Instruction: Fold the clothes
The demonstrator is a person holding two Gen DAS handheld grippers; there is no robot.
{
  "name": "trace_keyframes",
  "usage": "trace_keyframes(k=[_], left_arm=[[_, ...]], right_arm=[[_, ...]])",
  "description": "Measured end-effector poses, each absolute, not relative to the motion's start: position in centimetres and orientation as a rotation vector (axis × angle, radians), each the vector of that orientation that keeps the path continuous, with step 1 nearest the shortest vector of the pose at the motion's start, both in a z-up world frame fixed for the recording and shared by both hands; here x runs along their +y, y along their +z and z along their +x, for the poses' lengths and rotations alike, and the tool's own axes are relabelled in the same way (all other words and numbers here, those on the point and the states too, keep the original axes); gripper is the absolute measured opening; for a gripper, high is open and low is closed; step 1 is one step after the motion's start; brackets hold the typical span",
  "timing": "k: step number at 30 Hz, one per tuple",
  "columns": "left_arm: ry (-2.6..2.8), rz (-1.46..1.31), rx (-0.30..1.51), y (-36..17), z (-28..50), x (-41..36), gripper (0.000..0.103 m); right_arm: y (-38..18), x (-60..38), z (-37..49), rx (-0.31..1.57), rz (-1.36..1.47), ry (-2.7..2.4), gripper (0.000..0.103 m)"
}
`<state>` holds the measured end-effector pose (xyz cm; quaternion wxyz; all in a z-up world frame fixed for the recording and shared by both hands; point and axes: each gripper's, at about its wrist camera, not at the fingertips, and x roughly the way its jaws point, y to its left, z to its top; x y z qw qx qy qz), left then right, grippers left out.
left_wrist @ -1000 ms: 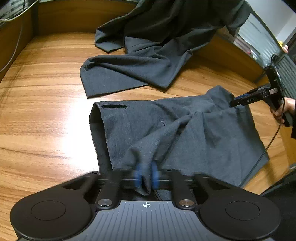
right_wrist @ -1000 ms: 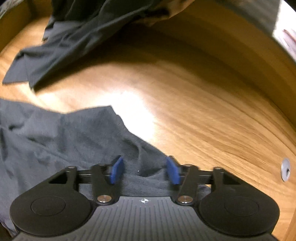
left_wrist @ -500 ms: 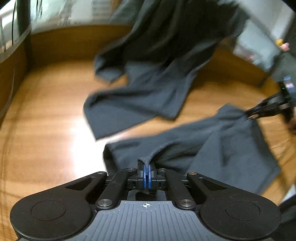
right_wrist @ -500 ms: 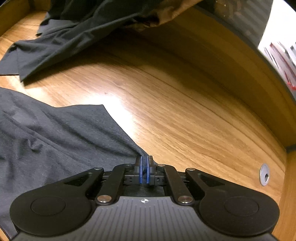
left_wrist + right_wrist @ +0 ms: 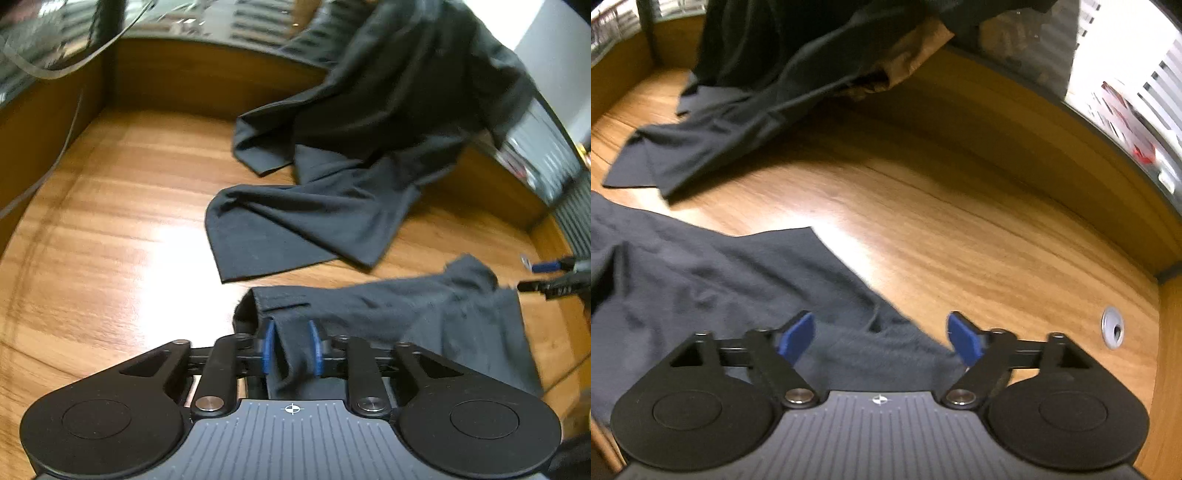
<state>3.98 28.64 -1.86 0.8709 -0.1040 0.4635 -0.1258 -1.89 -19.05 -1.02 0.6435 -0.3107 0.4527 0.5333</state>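
1. My left gripper [image 5: 290, 347] has its blue pads parted, with a ridge of the grey knit garment [image 5: 424, 314] standing between them; the pads do not look pressed onto it, so I judge the cloth loose there. My right gripper [image 5: 881, 338] is spread wide above the same garment's corner, touching nothing I can see.
2. The grey garment lies flat but rumpled on the table just in front of me, its hemmed edge nearest my left pads. Whether it already holds a fold, I cannot tell.
3. Risk: if I close on that ridge, I may pinch two layers and drag the whole piece crooked. The knit looks soft and slides easily on glossy wood.
4. Risk: the second, darker cloth [image 5: 332, 206] lies just beyond; a wide sweep could snag it.
5. The varnished wooden tabletop [image 5: 110, 229] is bare around the garments, walled by a raised wooden rim. A metal cable grommet [image 5: 1112, 327] sits at my right.
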Motion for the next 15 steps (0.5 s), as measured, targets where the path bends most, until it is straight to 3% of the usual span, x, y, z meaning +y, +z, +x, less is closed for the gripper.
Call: trace_keyframes(k=[2,5,11,15], left_arm=[[-0.291,-0.170,0.956,-0.9,3.0,27.9,0.053],[-0.353,-0.099,0.954,-0.6,1.8,26.1,0.063],[-0.472,0.019,0.982,-1.8,0.2,22.3,0.068],[-0.548,0.036,1.014,-3.5,0.4,19.6,0.078]], right_arm=[[-0.1,-20.2,-2.5,1.044,-0.676,1.224,0.092],[0.6,-22.0,-3.6,1.088,-0.633,1.226,0.102],[0.6,-25.9,-6.4,1.169,-0.568,1.195,0.102],[-0.1,-28.4,-8.5,1.212,-0.565,1.156,0.102]])
